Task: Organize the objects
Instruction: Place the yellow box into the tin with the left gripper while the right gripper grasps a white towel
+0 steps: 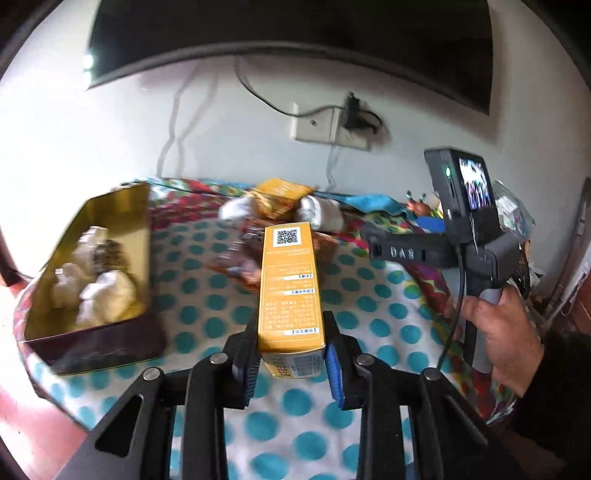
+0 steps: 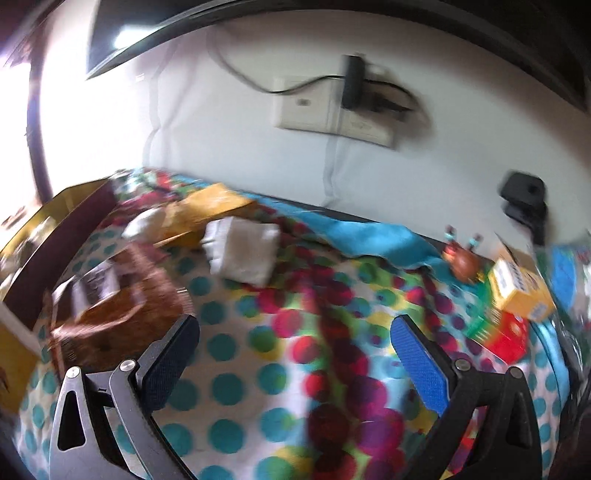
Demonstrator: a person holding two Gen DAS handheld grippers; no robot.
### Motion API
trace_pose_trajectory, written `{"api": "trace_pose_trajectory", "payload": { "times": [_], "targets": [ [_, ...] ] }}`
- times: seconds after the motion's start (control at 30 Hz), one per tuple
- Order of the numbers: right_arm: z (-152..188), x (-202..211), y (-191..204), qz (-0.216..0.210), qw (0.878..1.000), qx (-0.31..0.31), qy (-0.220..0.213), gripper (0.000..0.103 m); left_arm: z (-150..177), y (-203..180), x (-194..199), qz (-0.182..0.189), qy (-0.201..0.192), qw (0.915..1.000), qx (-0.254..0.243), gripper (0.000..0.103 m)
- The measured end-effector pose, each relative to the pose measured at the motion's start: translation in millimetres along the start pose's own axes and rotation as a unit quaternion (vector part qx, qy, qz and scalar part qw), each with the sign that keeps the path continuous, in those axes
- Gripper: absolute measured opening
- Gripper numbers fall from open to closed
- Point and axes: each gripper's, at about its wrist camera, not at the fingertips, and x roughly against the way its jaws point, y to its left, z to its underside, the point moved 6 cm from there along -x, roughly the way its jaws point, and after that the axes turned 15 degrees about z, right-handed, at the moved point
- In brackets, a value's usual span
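My left gripper is shut on a long yellow box with a QR code, held above the dotted cloth. An open gold-lined tin with pale wrapped items sits to its left. My right gripper is open and empty above the cloth; its body shows at the right of the left wrist view, held by a hand. A brown packet, a white bundle and a yellow packet lie ahead of it.
A small yellow box on a red box and a small brown figure sit at the right. A wall socket with cables and a dark screen are behind. The tin also shows at the left of the right wrist view.
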Motion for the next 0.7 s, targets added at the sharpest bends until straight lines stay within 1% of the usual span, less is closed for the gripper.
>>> {"api": "trace_pose_trajectory", "payload": {
  "times": [0.1,0.2,0.27,0.33,0.4,0.43,0.53,0.6,0.67,0.7],
  "targets": [
    [-3.6,-5.2,14.3,-0.002,1.000,0.016,0.012,0.103,-1.6,15.0,19.5,-0.014,-0.007,0.9998,0.010,0.030],
    [-15.8,-13.8,22.5,-0.014,1.000,0.003,0.020,0.103,-3.2,27.8,33.5,-0.028,-0.015,0.9993,0.019,0.030],
    [-24.8,-24.4,27.4,-0.024,0.999,-0.020,0.037,0.103,-8.3,33.9,46.1,-0.035,-0.030,0.9987,0.022,0.030],
    [-30.2,-38.3,31.2,-0.031,0.997,-0.043,0.060,0.103,-14.1,42.5,57.7,-0.055,-0.042,0.9974,0.019,0.030],
    [-33.7,-56.7,33.9,-0.019,0.994,-0.059,0.088,0.103,-20.0,58.1,64.8,-0.076,-0.047,0.9957,0.022,0.030],
    [-35.6,-63.4,34.9,-0.018,0.993,-0.064,0.094,0.103,-22.6,69.2,67.4,-0.090,-0.047,0.9944,0.029,0.030],
    [-42.4,-76.1,40.2,-0.005,0.994,-0.063,0.093,0.103,-27.0,104.5,75.3,-0.125,-0.051,0.9893,0.055,0.030],
    [-44.0,-80.5,45.5,-0.009,0.994,-0.059,0.089,0.103,-26.5,125.5,79.6,-0.142,-0.054,0.9860,0.069,0.030],
    [-44.9,-85.0,52.1,-0.003,0.995,-0.047,0.083,0.103,-24.2,141.6,80.7,-0.156,-0.057,0.9828,0.080,0.030],
    [-44.8,-88.1,54.1,-0.002,0.995,-0.042,0.087,0.103,-22.8,146.0,81.3,-0.163,-0.059,0.9814,0.083,0.030]
  ]
}}
